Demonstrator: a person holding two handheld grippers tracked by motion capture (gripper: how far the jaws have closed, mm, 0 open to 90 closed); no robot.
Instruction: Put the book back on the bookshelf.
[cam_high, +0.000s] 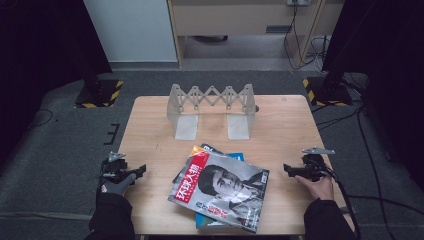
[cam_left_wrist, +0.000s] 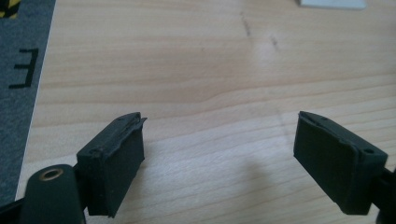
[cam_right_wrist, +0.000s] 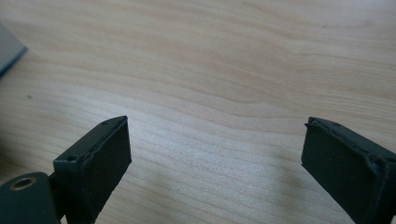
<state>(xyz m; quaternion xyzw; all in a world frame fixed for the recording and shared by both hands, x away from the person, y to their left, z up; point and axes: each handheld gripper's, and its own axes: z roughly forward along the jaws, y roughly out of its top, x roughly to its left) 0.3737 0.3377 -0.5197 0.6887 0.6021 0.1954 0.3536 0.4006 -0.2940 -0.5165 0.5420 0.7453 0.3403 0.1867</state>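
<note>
- High view: left gripper and right gripper rest on the table, jaws spread, holding nothing. The magazines lie between them, the rack beyond. We count one rack and, probably, three magazines; the stack hides its edges.
- Left gripper view: left gripper gapes over bare table wood; a pale rack foot sits far ahead.
- Right gripper view: right gripper wide apart, empty; a grey edge sits off to its left.
- We'd pinch only the top cover's edge, one magazine at a time.
</note>
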